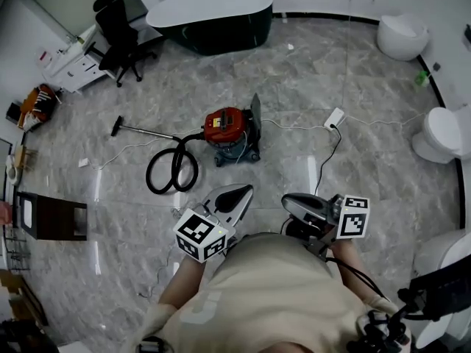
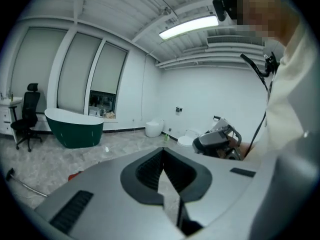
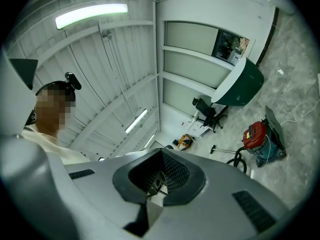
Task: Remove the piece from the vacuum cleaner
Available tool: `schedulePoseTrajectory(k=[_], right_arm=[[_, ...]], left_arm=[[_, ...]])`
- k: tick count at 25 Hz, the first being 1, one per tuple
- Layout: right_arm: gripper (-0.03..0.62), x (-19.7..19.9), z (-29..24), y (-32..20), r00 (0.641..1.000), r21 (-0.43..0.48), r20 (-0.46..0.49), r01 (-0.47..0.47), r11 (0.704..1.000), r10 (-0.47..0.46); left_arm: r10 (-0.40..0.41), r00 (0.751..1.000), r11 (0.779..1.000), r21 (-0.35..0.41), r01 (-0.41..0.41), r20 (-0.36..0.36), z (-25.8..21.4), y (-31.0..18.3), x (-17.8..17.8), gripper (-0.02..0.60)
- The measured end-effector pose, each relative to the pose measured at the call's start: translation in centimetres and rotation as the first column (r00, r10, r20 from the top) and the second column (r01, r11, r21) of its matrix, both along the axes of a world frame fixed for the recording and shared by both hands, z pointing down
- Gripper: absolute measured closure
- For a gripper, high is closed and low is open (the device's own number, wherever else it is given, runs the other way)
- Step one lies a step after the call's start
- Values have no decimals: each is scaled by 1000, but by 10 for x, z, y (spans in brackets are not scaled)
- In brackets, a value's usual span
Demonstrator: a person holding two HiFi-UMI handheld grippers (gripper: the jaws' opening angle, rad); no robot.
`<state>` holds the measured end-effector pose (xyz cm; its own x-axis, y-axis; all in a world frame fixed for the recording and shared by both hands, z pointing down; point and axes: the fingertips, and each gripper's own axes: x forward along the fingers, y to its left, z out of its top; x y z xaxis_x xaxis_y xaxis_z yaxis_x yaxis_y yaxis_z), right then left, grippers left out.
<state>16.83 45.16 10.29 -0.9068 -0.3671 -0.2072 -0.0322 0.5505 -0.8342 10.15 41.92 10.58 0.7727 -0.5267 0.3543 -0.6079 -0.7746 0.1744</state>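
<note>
Left gripper (image 2: 163, 159): jaws closed together, pads meeting along one line, nothing between them. It is held low in front of the person's chest, at the left in the head view.
Right gripper (image 3: 161, 171): jaws likewise pressed together and empty. It is held beside the left one, at the right in the head view, its nose tipped slightly upward.
Marker cubes: one on each gripper, the left (image 1: 199, 234) and the right (image 1: 354, 216), both just above the person's beige shirt (image 1: 272, 293).
Vacuum cleaner (image 1: 227, 126): a red canister on a dark wheeled base. It stands on the floor ahead of both grippers and well apart from them; neither gripper touches it.
Hose (image 1: 171, 169): black, coiled in a loop on the floor at the canister's left, one end joined to the canister.
Wand (image 1: 143, 131): a thin metal tube running from the hose out to the left, ending in a small dark floor head (image 1: 116, 126).
Dark panel (image 1: 255, 116): stands upright against the canister's right side.
Cable (image 1: 294, 126): white, trailing from the vacuum cleaner to a white power strip (image 1: 334, 118) on the right.
Floor (image 1: 331, 65): grey marble-pattern tiles.
Bathtub (image 1: 213, 20): dark green with a white rim, beyond the vacuum cleaner.
Office chair (image 1: 118, 39): black, left of the bathtub, by a white desk (image 1: 70, 65).
Toilets: one white at the far right (image 1: 401, 35), another nearer along the right wall (image 1: 440, 132).
</note>
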Motion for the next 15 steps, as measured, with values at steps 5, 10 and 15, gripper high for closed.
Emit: schedulePoseTrajectory(k=[5, 10, 15], right_arm=[[592, 29, 8, -3, 996, -20, 49, 75, 997, -74], [592, 46, 23, -5, 991, -43, 45, 127, 991, -125], [592, 50, 32, -10, 989, -45, 31, 143, 989, -142]], left_arm=[[-27, 995, 999, 30, 25, 97, 6, -5, 35, 585], [-60, 992, 998, 7, 60, 111, 12, -8, 53, 584], [-90, 989, 996, 16, 88, 119, 17, -17, 53, 585]])
